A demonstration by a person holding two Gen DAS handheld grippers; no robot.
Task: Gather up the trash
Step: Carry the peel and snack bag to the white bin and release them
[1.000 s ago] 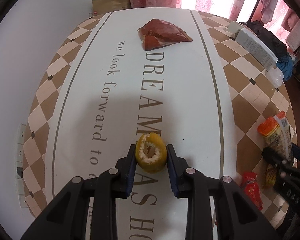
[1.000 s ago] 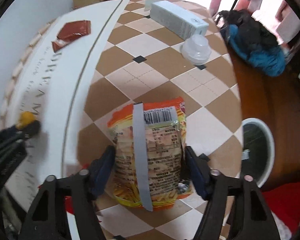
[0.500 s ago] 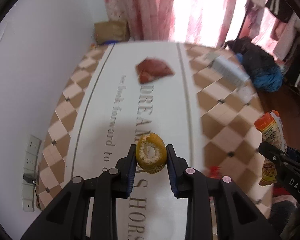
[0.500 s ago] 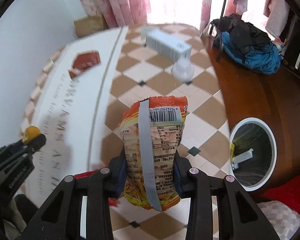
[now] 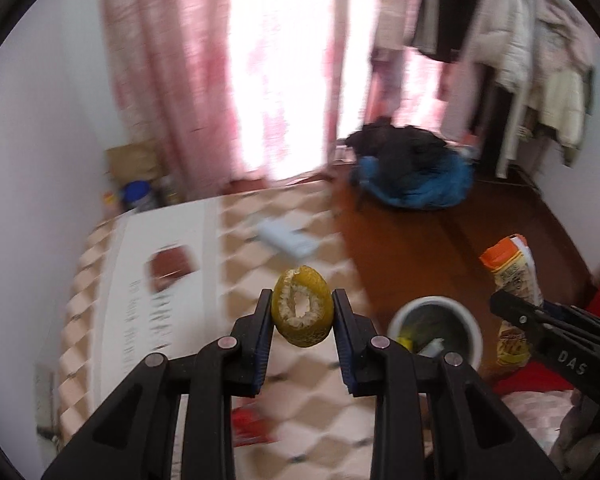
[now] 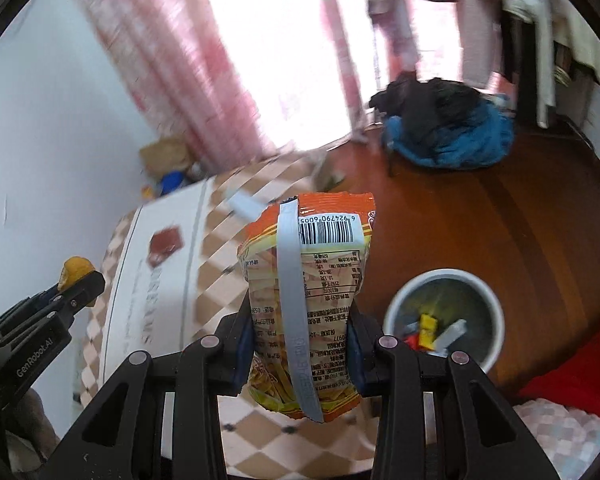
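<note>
— What have your claws got?

— Your left claw is clamped on a yellow-green citrus peel, a curled shell with white pith showing inside. Your right claw pinches an upright orange snack bag, crinkled, with its barcode and grey seam facing you.

— And beyond them?

— Both are held in the air above the checkered worktop. The white trash bin stands on the wooden floor to the right, scraps inside. A red wrapper lies farther back on the worktop.
</note>
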